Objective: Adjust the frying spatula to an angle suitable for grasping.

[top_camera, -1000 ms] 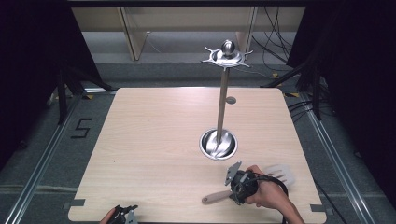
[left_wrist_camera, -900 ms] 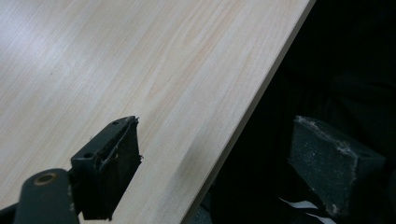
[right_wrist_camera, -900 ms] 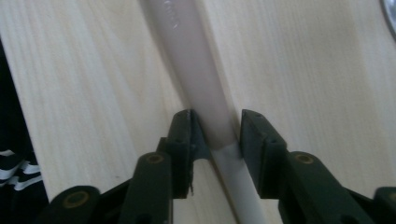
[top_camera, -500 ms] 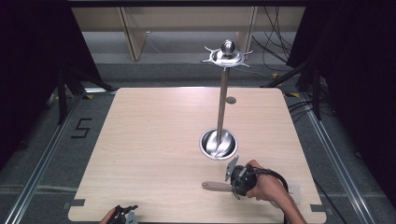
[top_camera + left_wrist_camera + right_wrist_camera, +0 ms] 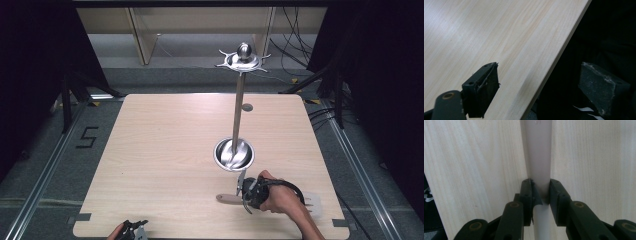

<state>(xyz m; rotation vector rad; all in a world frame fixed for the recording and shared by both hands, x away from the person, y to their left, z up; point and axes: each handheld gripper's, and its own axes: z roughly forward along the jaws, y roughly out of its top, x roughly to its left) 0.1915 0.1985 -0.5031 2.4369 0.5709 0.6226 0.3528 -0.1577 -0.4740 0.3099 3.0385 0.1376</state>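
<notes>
A lab rig; black curtains, floor rails, loose cables.

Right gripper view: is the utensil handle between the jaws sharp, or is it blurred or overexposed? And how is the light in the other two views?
Right gripper view: the utensil handle is soft and washed out, near white. Left gripper view: the table shows pale glare at upper left, darkness beyond its edge. High view: even light, with glints on the metal stand.

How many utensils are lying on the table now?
1. The utensil lies near the front right edge of the table, before the metal stand, its handle clamped in the right gripper. None seems hidden.
</notes>
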